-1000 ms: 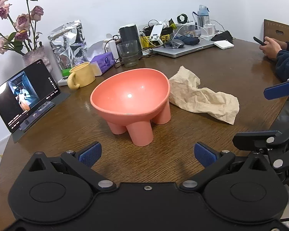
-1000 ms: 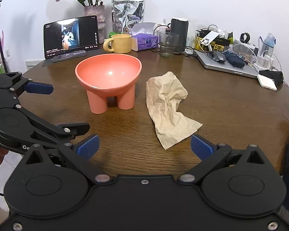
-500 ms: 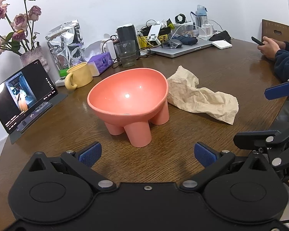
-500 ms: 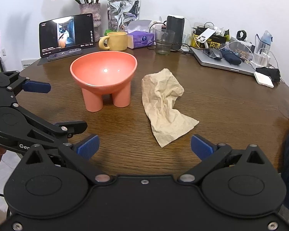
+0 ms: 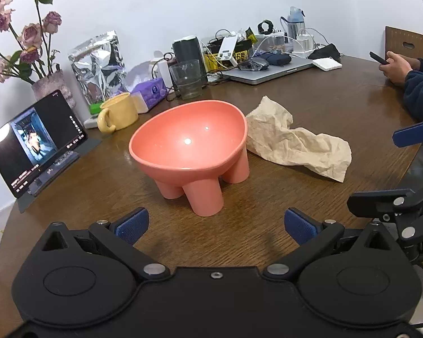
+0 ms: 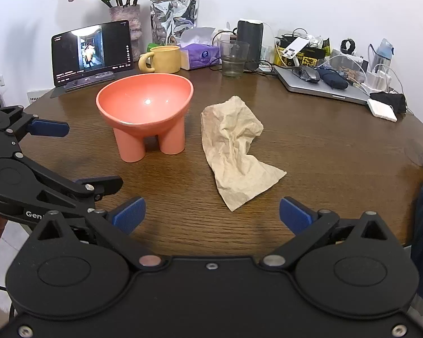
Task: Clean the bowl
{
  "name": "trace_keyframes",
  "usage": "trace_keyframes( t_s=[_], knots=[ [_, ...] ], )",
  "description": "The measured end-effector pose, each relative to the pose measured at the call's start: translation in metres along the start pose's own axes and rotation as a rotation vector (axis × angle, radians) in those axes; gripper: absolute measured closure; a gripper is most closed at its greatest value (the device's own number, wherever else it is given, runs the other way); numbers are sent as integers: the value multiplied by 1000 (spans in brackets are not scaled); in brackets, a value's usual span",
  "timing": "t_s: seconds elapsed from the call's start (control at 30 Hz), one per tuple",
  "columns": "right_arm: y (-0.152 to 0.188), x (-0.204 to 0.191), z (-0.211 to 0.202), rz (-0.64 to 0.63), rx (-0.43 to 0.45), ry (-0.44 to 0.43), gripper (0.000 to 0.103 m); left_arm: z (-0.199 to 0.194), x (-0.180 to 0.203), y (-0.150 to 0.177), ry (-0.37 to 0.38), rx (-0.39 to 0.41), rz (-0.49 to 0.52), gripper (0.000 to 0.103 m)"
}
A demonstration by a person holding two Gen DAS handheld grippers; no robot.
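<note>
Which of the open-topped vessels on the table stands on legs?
The pink bowl, raised on thick cylindrical legs; the yellow mug and clear glass sit flat.

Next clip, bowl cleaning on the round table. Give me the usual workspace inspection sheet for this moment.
Surface: round dark wooden table, bare at the near edge.
Job's things: pink footed bowl upright, inside looks empty; crumpled paper towel lies flat just beside it, apart.
Clutter: tablet, yellow mug, tissue box, glass, foil bag, flower vase, laptop along the far edge.
Grippers: left gripper and right gripper both open, holding nothing, short of the bowl and towel.
Cables: white charger leads tangled behind the laptop.
Surroundings: white wall; another person's hand with a phone at the table's edge.
</note>
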State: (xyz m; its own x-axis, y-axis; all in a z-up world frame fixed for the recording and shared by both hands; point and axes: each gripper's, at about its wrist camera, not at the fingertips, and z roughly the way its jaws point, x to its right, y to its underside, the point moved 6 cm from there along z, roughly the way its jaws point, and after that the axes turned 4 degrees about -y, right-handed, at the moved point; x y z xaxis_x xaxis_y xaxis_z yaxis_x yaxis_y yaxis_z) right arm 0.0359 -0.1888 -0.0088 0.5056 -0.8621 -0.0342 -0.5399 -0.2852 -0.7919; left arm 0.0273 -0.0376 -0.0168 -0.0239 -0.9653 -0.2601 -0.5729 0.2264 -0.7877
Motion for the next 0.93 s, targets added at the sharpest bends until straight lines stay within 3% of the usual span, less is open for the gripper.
trace_keyframes(
  t_s=[0.93],
  knots=[
    [3, 0, 3, 8, -11, -7, 1, 2, 0, -1, 14, 14, -25, 0]
  ],
)
